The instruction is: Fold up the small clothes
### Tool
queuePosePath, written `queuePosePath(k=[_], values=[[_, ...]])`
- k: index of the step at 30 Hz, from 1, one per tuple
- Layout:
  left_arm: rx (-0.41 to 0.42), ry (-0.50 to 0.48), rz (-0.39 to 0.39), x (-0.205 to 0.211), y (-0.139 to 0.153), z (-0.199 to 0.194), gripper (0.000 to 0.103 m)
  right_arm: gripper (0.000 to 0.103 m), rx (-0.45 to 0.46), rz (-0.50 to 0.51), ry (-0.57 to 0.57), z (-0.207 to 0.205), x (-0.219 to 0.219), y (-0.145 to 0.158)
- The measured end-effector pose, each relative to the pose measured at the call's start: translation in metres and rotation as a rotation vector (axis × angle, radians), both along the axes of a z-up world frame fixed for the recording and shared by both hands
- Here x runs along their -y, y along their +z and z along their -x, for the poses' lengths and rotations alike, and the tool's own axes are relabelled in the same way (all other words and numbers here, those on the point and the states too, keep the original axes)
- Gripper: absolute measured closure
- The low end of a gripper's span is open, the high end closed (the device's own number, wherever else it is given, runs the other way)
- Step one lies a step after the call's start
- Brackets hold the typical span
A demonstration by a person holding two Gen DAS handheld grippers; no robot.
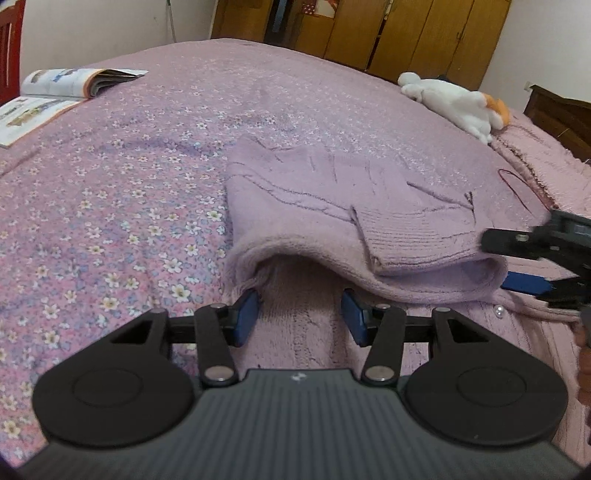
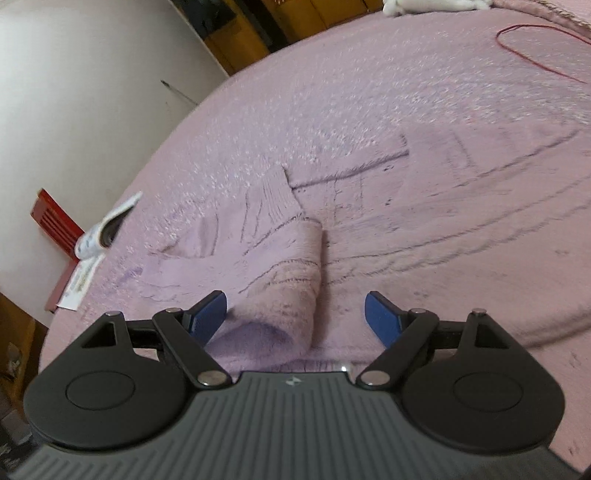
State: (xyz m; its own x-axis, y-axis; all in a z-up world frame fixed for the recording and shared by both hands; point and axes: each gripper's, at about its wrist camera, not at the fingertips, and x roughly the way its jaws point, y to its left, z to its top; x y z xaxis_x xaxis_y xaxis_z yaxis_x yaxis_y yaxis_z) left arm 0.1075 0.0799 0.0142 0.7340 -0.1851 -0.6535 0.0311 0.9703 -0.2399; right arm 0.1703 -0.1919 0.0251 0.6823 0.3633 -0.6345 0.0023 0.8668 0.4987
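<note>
A lilac knitted sweater (image 1: 332,206) lies on the bed, partly folded over itself, with a rolled fold edge (image 1: 424,280) toward me. My left gripper (image 1: 301,312) is open and empty, its blue pads just in front of the fold's open mouth. The right gripper (image 1: 532,266) shows at the right edge of the left wrist view, beside the fold's right end. In the right wrist view the right gripper (image 2: 295,314) is open and empty over the sweater (image 2: 406,221), with a folded flap (image 2: 291,266) between its pads.
The bed has a pink floral cover (image 1: 110,221). An open magazine (image 1: 55,92) lies at the far left. A white stuffed toy (image 1: 454,99) lies at the far right. A red cord (image 2: 535,51) lies on the cover. Wooden wardrobes (image 1: 406,33) stand behind.
</note>
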Motion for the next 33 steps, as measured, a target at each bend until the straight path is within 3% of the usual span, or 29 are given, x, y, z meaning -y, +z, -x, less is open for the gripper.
queuePosePath(k=[3,4,5,7,10,14,18,25,27,29,33], values=[[0.014,-0.021,-0.013,0.001,-0.003,0.003,0.051,0.017,-0.004,0.022,-0.007,-0.011,-0.010,-0.004],[0.019,-0.025,-0.015,0.001,-0.003,0.004,0.051,0.025,-0.001,0.032,0.000,-0.012,-0.012,-0.002],[0.026,-0.027,-0.017,0.001,-0.004,0.006,0.051,0.047,0.008,0.037,0.020,-0.013,-0.014,-0.001],[0.038,-0.030,-0.016,0.001,-0.007,0.008,0.051,0.080,0.009,0.012,0.064,-0.015,-0.016,0.004],[0.048,-0.025,-0.005,0.000,-0.010,0.008,0.051,0.086,0.087,0.020,0.068,-0.010,-0.016,0.023],[0.051,-0.031,0.004,-0.001,-0.012,0.010,0.051,0.087,0.227,0.023,0.026,0.008,-0.006,0.056],[0.051,-0.028,0.026,-0.005,-0.013,0.012,0.051,0.087,0.306,0.121,-0.038,0.027,0.012,0.066],[0.053,-0.032,-0.002,-0.001,-0.014,0.013,0.051,0.086,0.093,0.288,-0.094,0.017,0.030,0.003],[0.054,-0.034,-0.004,-0.001,-0.014,0.013,0.051,0.073,0.072,0.279,-0.095,0.019,0.033,-0.011],[0.055,-0.034,-0.001,-0.001,-0.014,0.013,0.051,0.049,0.077,0.295,-0.113,0.024,0.034,-0.008],[0.057,-0.037,-0.014,0.001,-0.014,0.013,0.050,0.033,0.137,0.346,-0.098,0.038,0.023,0.011]])
